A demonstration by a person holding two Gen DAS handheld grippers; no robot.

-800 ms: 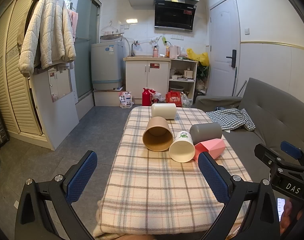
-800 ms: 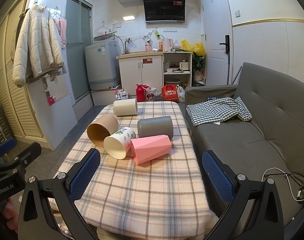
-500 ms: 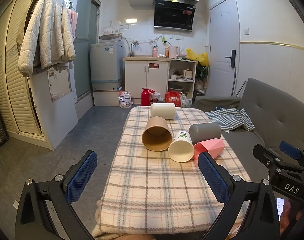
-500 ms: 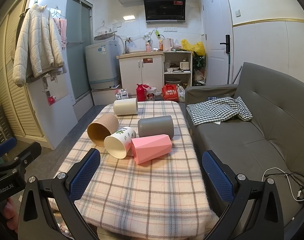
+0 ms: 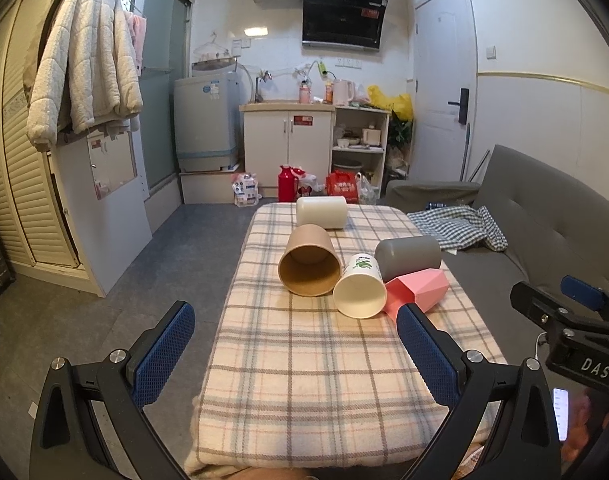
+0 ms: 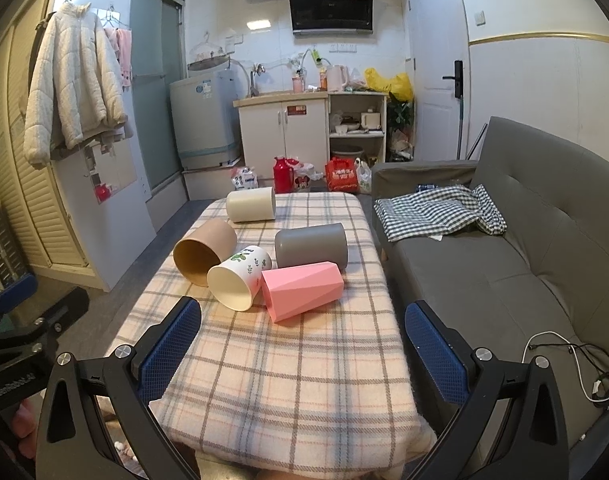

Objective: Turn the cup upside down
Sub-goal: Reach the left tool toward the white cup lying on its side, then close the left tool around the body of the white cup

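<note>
While 5 cups lie sideways on plaid tablecloth [image 5: 304,368], pink faceted cup [image 6: 302,290] at 12 o'clock, left gripper [image 5: 294,350] and right gripper [image 6: 302,346] gape wide, empty.

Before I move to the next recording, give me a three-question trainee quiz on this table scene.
1. True or false: every cup on the table lies on its side.
2. Which cup lies nearest the right gripper? A) cream cup B) pink cup C) grey cup
3. Fill in: the left gripper holds ____.

Key
1. True: the brown cup and white cup lie down too.
2. B
3. Nothing; both grippers are open, short of the cups.
</note>
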